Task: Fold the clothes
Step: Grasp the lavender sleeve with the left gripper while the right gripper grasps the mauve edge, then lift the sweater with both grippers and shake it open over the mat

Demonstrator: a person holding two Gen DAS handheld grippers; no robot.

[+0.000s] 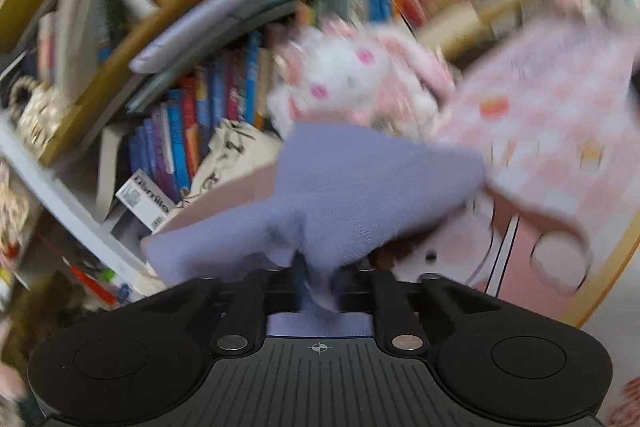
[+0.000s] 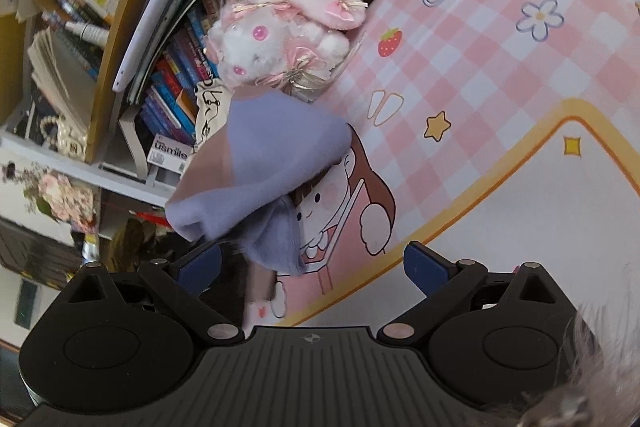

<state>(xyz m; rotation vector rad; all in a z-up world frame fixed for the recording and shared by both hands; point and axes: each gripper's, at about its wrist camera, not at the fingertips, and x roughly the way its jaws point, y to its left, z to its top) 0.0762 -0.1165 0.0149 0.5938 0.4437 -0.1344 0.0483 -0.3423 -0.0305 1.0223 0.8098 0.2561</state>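
Left gripper has its fingers clamped on a bunched edge of the soft lavender knit garment, which hangs over the pink-checked cartoon bench; right gripper, fingers apart, sees it at 11 o'clock, long axis toward 1.

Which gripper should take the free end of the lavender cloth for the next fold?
Right. The right gripper has its jaws wide open and empty, with the soft lavender cloth hanging just ahead of it. The left gripper is already shut on that cloth, so it likely should just hold.
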